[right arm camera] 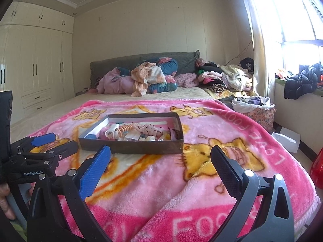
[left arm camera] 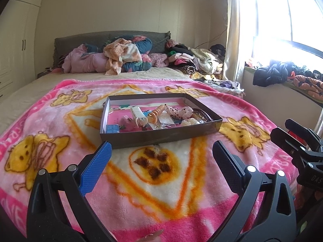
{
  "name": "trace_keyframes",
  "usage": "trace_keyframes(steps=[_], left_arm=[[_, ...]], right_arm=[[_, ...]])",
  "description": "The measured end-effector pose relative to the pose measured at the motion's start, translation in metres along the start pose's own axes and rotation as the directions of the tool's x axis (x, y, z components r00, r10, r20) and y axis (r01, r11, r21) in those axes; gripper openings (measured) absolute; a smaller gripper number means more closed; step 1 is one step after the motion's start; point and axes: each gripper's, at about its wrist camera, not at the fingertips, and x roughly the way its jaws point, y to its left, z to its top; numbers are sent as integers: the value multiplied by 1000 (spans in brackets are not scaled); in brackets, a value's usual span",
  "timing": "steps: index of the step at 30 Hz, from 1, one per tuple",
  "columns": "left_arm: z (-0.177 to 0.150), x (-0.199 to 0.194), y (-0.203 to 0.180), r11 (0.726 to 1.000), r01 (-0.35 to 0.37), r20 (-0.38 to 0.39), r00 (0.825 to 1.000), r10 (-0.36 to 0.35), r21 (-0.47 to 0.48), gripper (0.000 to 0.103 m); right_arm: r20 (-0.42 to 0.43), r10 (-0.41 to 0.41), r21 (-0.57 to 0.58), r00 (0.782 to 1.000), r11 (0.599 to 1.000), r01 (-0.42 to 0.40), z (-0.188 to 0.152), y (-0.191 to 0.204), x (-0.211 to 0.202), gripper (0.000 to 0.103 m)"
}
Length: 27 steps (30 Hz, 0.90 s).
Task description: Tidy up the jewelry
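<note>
A shallow dark cardboard box [left arm camera: 161, 136] [right arm camera: 131, 147] lies on a pink cartoon blanket [left arm camera: 60, 133] [right arm camera: 232, 125] on the bed. Inside it lie jumbled trinkets: an orange coiled hair tie [left arm camera: 156, 113] [right arm camera: 126, 129], a white beaded bracelet [left arm camera: 138, 115], a pale floral scrunchie [left arm camera: 184, 111] [right arm camera: 151, 129] and a small blue box [left arm camera: 112, 129]. My left gripper [left arm camera: 162, 148] is open, hovering just before the box's near wall. My right gripper [right arm camera: 161, 153] is open too, near the box's front right. Neither holds anything.
Heaped bedding and pillows [left arm camera: 125, 56] and folded clothes [left arm camera: 193, 60] fill the head of the bed. A window ledge with dark garments [left arm camera: 270, 74] runs along the right. White wardrobes [right arm camera: 38, 68] line the left wall. A red bag [right arm camera: 318, 169] sits on the floor right.
</note>
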Motion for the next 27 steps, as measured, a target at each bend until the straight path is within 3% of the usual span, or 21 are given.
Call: trace_keyframes(steps=[27], left_arm=[[-2, -2, 1, 1000, -2, -3, 1000, 2, -6, 92]], right_arm=[[1, 3, -14, 1000, 1000, -3, 1, 3, 0, 97]])
